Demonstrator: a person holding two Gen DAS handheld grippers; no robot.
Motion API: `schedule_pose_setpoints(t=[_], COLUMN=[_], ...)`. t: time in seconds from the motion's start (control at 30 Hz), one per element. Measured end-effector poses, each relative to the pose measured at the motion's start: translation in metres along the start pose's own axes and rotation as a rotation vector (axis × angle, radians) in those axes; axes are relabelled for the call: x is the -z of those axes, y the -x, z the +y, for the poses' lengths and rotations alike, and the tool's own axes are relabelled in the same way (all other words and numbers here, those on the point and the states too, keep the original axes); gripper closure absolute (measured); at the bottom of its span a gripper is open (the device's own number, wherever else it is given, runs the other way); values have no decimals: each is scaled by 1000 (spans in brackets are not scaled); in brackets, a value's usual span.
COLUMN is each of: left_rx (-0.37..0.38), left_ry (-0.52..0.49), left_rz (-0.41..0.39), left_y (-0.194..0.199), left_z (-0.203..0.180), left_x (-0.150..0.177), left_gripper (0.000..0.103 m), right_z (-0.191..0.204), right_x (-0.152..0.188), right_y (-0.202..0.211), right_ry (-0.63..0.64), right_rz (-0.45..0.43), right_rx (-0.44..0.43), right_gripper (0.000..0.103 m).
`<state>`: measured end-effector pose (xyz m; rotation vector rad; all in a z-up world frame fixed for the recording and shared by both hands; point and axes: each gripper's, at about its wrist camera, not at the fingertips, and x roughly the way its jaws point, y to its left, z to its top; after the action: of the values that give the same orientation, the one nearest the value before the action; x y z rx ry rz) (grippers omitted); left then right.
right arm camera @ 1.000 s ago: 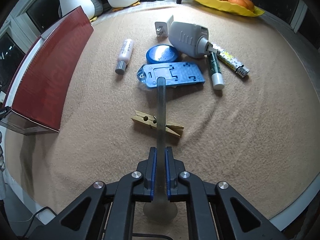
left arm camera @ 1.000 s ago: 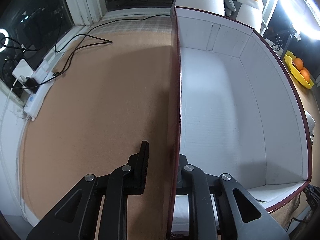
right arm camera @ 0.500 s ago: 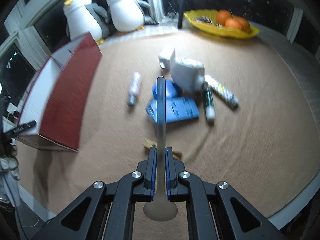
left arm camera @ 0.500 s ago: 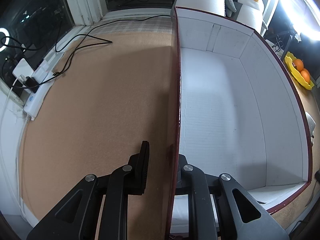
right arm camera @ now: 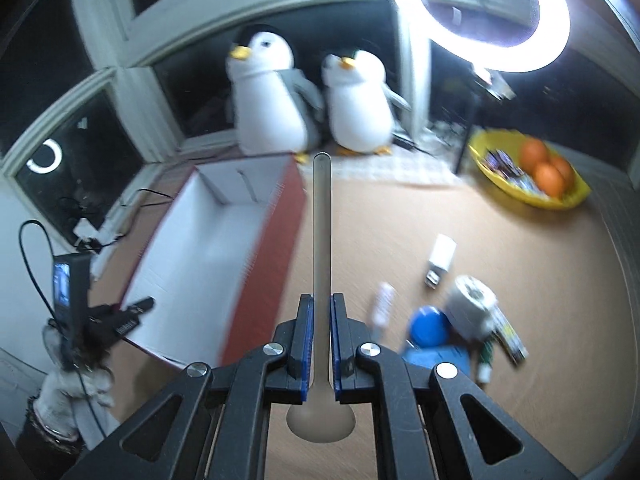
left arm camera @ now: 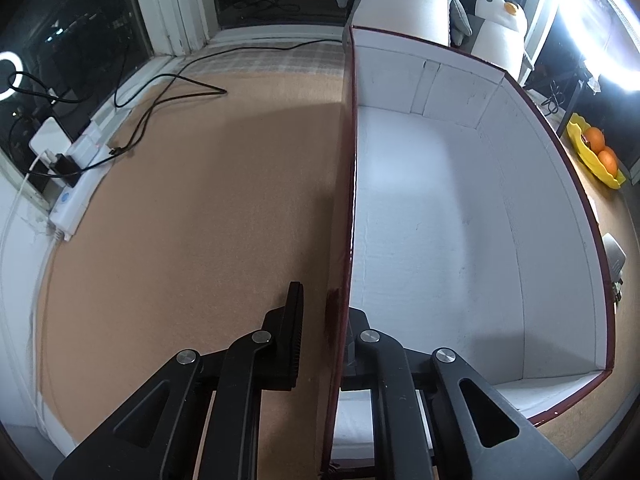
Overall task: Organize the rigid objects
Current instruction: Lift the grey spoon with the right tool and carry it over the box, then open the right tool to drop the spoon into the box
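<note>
Spoon [right arm camera: 322,240] sits pinched in the right gripper [right arm camera: 320,340], handle pointing ahead along the fingers. The red box [right arm camera: 208,256] lies ahead-left of it, open top up. The left gripper [left arm camera: 320,336] is clamped on the box's near wall.

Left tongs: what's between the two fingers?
The box's red side wall, with one finger of the left tongs on each side. Left wrist view shows it.

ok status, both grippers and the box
Right gripper shut on spoon. Left gripper closing on box wall. Box empty, nothing in the way.
</note>
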<state>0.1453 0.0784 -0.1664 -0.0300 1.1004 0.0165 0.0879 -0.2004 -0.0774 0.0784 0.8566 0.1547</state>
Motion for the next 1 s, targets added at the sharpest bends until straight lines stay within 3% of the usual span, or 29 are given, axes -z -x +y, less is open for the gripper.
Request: schedule_pose_setpoints(t=[0.43, 1.0], left_rx=[-8, -25], left_ry=[30, 78], left_rz=[-25, -44], left_y=[5, 8], left_z=[2, 2], left_x=[6, 11], left_gripper=[94, 94], right_z=[71, 108], right_x=[-31, -41], right_y=[-53, -117], right_ry=[82, 139], right_rz=[68, 170], right_rx=[-167, -175], right_gripper=[96, 96])
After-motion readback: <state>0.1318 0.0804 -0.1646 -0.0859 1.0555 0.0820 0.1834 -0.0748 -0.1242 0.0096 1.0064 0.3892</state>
